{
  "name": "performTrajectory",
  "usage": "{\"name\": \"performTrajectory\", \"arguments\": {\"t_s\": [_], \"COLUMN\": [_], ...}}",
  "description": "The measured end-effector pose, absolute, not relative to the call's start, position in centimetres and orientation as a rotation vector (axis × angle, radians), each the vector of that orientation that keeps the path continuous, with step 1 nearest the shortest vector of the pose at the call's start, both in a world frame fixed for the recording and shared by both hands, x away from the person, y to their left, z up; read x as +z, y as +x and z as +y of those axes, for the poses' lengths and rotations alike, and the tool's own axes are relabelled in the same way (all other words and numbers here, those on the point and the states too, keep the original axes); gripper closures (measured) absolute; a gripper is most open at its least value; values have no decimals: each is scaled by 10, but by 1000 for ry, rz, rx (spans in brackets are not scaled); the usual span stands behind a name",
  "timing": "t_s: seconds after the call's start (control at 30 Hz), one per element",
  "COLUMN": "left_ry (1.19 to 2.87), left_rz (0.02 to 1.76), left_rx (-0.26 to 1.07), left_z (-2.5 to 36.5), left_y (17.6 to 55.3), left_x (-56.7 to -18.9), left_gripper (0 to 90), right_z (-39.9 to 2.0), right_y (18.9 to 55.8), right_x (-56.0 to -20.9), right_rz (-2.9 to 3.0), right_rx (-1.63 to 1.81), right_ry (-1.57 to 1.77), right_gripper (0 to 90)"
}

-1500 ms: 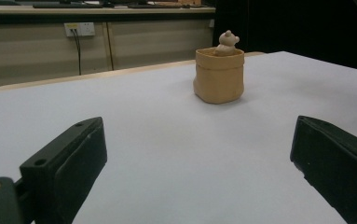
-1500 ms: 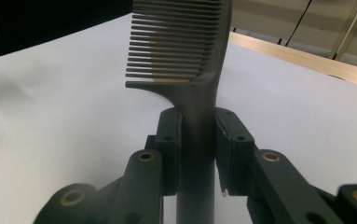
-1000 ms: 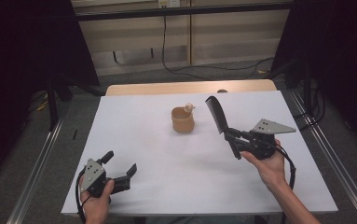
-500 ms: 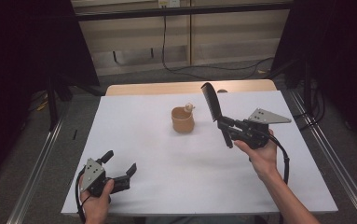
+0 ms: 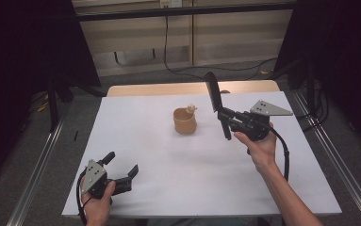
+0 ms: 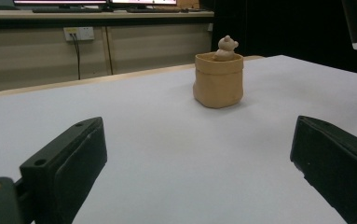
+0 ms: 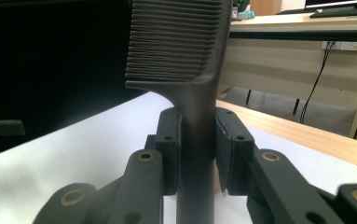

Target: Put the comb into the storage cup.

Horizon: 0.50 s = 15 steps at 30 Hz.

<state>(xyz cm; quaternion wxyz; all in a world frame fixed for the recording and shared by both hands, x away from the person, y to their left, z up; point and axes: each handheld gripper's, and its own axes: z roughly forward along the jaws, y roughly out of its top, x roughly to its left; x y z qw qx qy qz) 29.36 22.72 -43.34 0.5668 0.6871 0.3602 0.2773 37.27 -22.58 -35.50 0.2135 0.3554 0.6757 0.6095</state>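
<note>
Your right gripper (image 5: 225, 118) was clamped on a black comb (image 5: 214, 100), its two jaws pressed against either side of the handle, as the right gripper view (image 7: 198, 154) made plain. The comb (image 7: 181, 70) stood nearly upright in that grip, its toothed head above the jaws and the end of the handle hanging below them, clear of the white table (image 5: 168, 155). Your right hand (image 5: 258, 146) held the gripper raised above the table's right half. Just beyond the comb, toward the table's middle, sat a small tan pot (image 5: 185, 121) with a little bear figure (image 5: 191, 108) at its rim; comb and pot were near one another but apart. Your left gripper (image 5: 120, 168) lay well away from all this, low at the table's near left corner in your left hand (image 5: 98, 197), its jaws spread wide with nothing between them. Seen along those jaws, the pot (image 6: 218, 79) stood ahead of them on bare tabletop, the bear (image 6: 226, 47) peeking over its edge.
</note>
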Motion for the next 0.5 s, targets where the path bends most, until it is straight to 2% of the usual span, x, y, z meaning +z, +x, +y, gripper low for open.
{"name": "performTrajectory", "arguments": {"t_s": [0.5], "left_ry": [1621], "left_rz": [843], "left_rx": [653], "left_z": [227], "left_y": [293], "left_x": [-433], "left_gripper": [37], "right_z": [-216], "right_y": [388], "right_x": [-355], "right_rz": [1852], "right_rx": [1723], "right_ry": [960], "right_gripper": [727]}}
